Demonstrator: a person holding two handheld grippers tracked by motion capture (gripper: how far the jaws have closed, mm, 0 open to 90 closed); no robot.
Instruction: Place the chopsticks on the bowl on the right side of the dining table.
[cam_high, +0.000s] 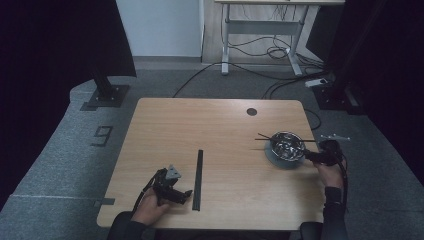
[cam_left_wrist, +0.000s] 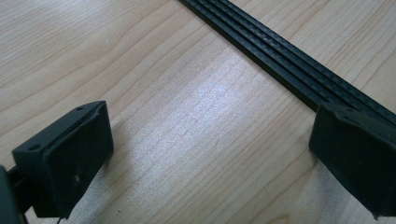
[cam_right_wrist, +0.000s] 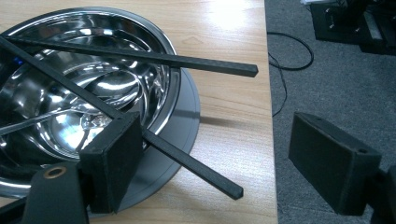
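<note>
A shiny steel bowl (cam_high: 287, 146) (cam_right_wrist: 93, 93) stands on a grey round plate (cam_right_wrist: 189, 109) near the table's right edge. Two black chopsticks (cam_high: 272, 138) lie crossed over its rim; the nearer chopstick (cam_right_wrist: 187, 161) ends between my right gripper's jaws. My right gripper (cam_high: 308, 156) (cam_right_wrist: 224, 158) is open, just right of the bowl, with one jaw against the plate and the other past the table edge. A long black ribbed strip (cam_high: 198, 179) (cam_left_wrist: 289, 65) lies flat at the front middle. My left gripper (cam_high: 184, 194) (cam_left_wrist: 212, 158) is open just left of the strip, low over bare wood.
The wooden table (cam_high: 215, 130) has a round cable hole (cam_high: 251, 111) at its back right. Grey carpet with cables (cam_right_wrist: 285, 65) lies beyond the right edge. A desk frame (cam_high: 260, 35) stands at the back, and dark stand bases (cam_high: 105, 95) flank the table.
</note>
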